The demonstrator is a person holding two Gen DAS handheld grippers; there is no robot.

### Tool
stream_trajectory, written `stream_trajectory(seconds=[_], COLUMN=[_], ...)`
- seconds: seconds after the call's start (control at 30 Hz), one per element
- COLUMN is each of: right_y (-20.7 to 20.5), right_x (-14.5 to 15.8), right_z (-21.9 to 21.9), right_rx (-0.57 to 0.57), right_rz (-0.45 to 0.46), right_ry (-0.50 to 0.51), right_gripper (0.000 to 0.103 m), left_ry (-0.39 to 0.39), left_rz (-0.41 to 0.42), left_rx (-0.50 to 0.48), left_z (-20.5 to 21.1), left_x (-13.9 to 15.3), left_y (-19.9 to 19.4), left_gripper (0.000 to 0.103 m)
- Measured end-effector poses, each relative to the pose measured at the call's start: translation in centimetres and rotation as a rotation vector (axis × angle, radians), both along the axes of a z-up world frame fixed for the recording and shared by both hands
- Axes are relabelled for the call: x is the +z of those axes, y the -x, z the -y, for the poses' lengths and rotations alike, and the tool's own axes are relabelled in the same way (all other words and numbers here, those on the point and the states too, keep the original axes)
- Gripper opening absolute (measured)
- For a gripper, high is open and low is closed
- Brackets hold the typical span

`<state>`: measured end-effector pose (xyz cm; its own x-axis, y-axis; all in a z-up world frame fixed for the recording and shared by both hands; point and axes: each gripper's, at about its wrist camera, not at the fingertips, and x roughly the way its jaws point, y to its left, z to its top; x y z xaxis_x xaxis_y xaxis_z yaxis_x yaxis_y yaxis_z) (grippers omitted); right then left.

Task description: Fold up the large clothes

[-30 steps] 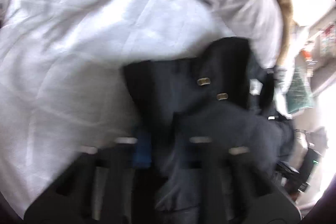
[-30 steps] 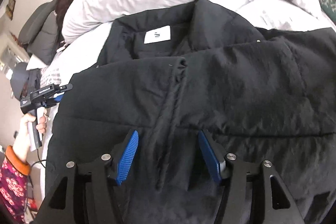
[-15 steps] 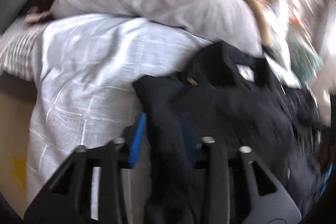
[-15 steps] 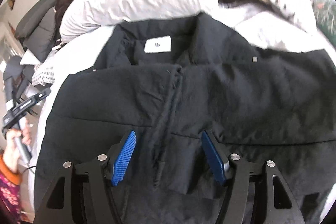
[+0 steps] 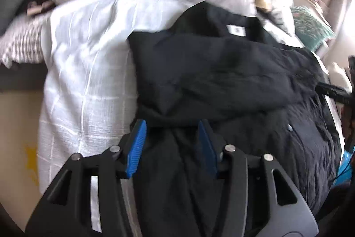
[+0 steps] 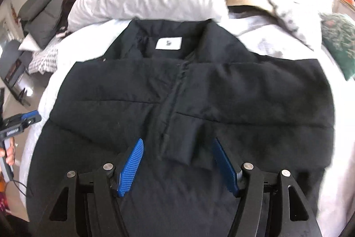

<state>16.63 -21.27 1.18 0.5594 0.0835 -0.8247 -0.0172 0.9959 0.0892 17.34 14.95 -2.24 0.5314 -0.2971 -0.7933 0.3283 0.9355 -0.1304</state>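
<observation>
The left gripper (image 5: 172, 143) stood wide apart above the left edge of the black jacket (image 6: 190, 101), gripping nothing; its own body hid the hem below. The jacket lay flat on the white bedding (image 5: 88, 72), both sleeves crossed over its chest, the collar label (image 6: 169, 43) too blurred to read. The right gripper (image 6: 180, 163) gaped wide over a sleeve cuff (image 6: 184, 143), empty.

Matt black cloth jacket (image 6: 221, 103), white woven bedsheet (image 5: 88, 59), ribbed blue plastic gripper pads (image 6: 131, 168)
</observation>
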Motion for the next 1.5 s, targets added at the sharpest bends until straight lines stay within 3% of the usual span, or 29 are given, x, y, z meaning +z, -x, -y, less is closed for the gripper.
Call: stream_trajectory(seconds=[0.07, 0.23, 0.33, 0.4, 0.47, 0.57, 0.73, 0.93, 0.97, 1.07, 1.13, 1.23, 1.37, 1.5], right_y=[1.8, 6.4, 9.0, 10.8, 12.4, 14.3, 17.8, 22.4, 23.1, 25.8, 27.5, 29.5, 31.4, 32.1], right_x=[0.5, -1.8, -4.5, -7.1, -8.6, -8.4, -8.2, -7.8, -7.7, -8.7, -8.6, -6.8, -3.4, -2.4], right_z=[1.1, 3.3, 4.4, 5.5, 6.2, 6.0, 5.7, 3.6, 3.5, 4.0, 4.1, 5.0, 8.2, 11.0], right_rx=[-0.030, -0.098, -0.114, -0.121, -0.083, -0.015, 0.010, 0.124, 0.133, 0.153, 0.171, 0.144, 0.038, -0.044], right_rz=[0.000, -0.061, -0.118, -0.185, -0.166, -0.129, -0.147, -0.282, -0.313, -0.523, -0.567, -0.532, -0.431, -0.410], right_ry=[-0.012, -0.022, 0.012, 0.046, 0.047, 0.104, 0.145, 0.310, 0.314, 0.306, 0.358, 0.382, 0.277, 0.184], right_gripper=[0.070, 0.071, 0.071, 0.071, 0.071, 0.071, 0.073, 0.076, 0.084, 0.088, 0.087, 0.087, 0.087, 0.087], left_ry=[0.012, 0.074, 0.029, -0.018, -0.037, -0.037, -0.088, -0.236, -0.272, -0.354, -0.372, -0.330, -0.275, -0.168], left_rz=[0.020, -0.068, -0.100, -0.024, -0.006, -0.029, -0.121, -0.230, -0.253, -0.256, -0.237, -0.180, -0.145, -0.239], left_rx=[0.002, 0.018, -0.027, -0.074, -0.082, -0.083, -0.126, -0.240, -0.266, -0.306, -0.298, -0.260, -0.164, -0.070], left_z=[0.8, 1.5, 1.5, 1.2, 0.9, 0.3, -0.9, -0.8, -0.9, -1.2, -1.8, -2.9, -4.9, -6.9], left_x=[0.1, -3.7, -7.1, -8.6, -8.7, -8.7, -8.2, -7.4, -7.3, -6.8, -6.1, -3.8, -1.4, -1.6], left_y=[1.5, 4.9, 7.8, 10.0, 11.5, 13.4, 16.6, 20.8, 21.8, 24.4, 25.8, 26.8, 26.8, 25.1], left_gripper=[0.061, 0.061, 0.062, 0.063, 0.064, 0.065, 0.065, 0.069, 0.071, 0.071, 0.071, 0.071, 0.081, 0.082])
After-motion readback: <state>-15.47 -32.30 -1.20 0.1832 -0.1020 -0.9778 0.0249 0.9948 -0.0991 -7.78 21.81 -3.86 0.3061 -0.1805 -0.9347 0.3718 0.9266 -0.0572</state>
